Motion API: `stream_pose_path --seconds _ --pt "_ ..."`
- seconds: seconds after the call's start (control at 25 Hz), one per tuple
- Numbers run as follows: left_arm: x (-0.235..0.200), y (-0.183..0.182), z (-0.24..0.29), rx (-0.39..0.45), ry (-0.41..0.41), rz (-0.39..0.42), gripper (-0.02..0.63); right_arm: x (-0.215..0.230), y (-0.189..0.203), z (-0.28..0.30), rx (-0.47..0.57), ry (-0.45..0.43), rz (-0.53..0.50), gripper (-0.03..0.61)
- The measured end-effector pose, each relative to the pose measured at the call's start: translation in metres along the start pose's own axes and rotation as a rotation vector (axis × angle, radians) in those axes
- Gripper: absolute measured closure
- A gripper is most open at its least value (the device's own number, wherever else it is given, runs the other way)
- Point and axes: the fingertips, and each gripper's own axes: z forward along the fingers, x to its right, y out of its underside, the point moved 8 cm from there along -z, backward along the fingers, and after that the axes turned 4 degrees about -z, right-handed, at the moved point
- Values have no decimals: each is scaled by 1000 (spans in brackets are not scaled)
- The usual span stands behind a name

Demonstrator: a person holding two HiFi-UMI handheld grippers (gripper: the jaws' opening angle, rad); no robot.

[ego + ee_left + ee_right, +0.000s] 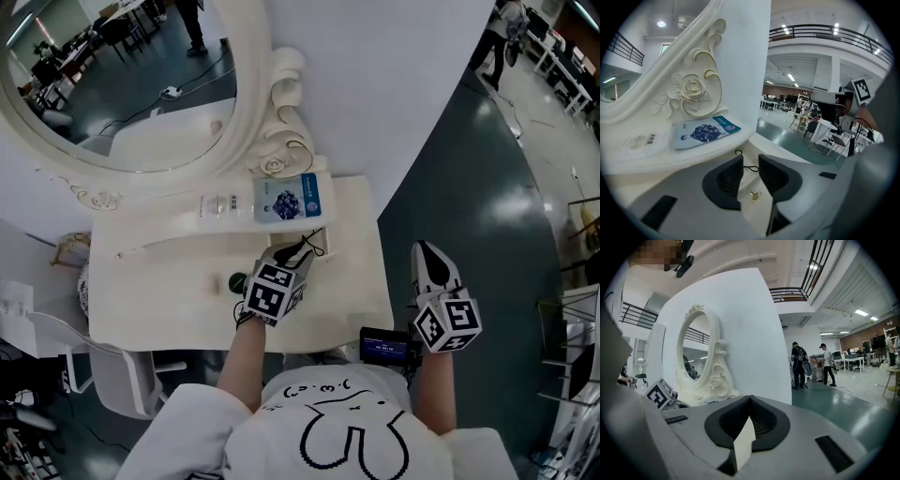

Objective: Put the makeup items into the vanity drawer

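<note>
The left claw stands part-way spread over the cream-white bench, just in front of the blue rectangular sachet printed with dark berries. Its dark ribbed pads press on nothing. In the gap between them lie a thin black looped cord and, nearer the camera, a small gold-coloured metal piece too small to identify. The right claw is pressed together tip to tip and holds nothing. In the head view it hangs off the bench, well to the right of the sachet and over the dark floor. A white flat packet lies touching the sachet's left side, both against the foot of the ornate cream oval mirror. A small dark green round item sits in front of the sachet and to its left, blurred, beside the left claw's marker cube. The person's arms and torso cover the bench's near edge, so its drawer front cannot be made out
</note>
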Motion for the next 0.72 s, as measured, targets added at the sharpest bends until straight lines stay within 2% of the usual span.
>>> stream_pose_path --seconds 0.16,0.36,0.72 --pt "-2 -2 -6 44 -12 -13 448 -3 -2 1 6 -12 -6 568" --pt "-11 -1 -24 103 -41 -49 448 -12 -4 5 14 -41 -11 568" --pt "-33 13 -68 174 -150 -106 449 -42 -9 23 28 -146 -16 568"
